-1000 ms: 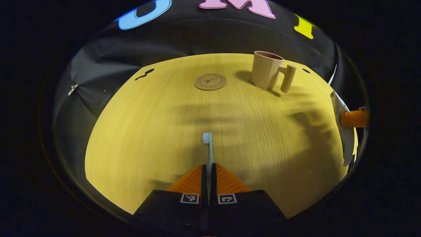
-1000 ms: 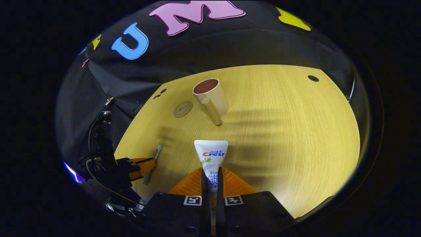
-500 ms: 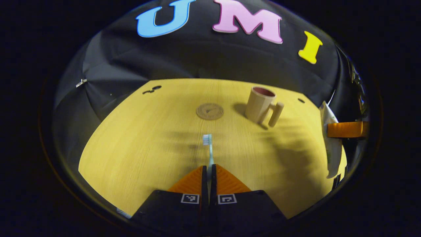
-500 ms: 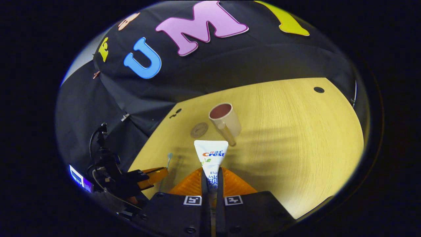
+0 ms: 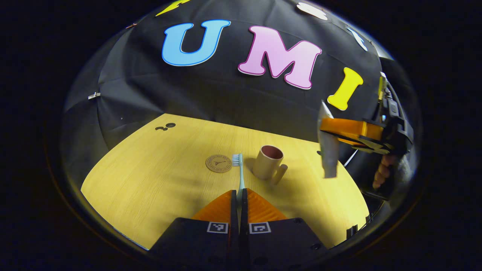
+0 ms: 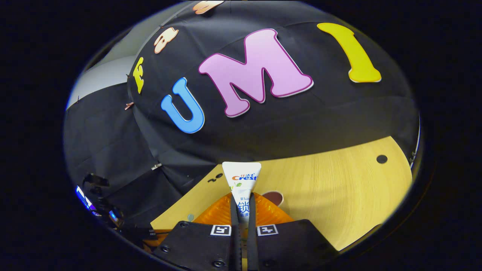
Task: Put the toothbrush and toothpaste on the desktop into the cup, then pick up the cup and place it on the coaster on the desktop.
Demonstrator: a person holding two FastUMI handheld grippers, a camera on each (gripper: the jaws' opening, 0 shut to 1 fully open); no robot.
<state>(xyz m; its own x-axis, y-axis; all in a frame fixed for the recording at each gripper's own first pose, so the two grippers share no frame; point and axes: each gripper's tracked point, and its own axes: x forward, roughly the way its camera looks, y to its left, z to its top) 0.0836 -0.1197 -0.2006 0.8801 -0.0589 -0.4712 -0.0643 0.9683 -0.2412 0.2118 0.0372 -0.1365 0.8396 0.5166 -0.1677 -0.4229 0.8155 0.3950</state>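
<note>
Both grippers loaded | left gripper (image 5: 238, 195): toothbrush (image 5: 238, 171) | right gripper (image 6: 243, 205): toothpaste (image 6: 241, 180)

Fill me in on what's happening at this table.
A person holds a claw in each hand. The left claw is shut on a pale blue toothbrush, raised above the yellow wooden desktop. The right claw is shut on a white toothpaste tube, also lifted. The beige handled cup stands empty beside the round cork coaster, not yet on it.
</note>
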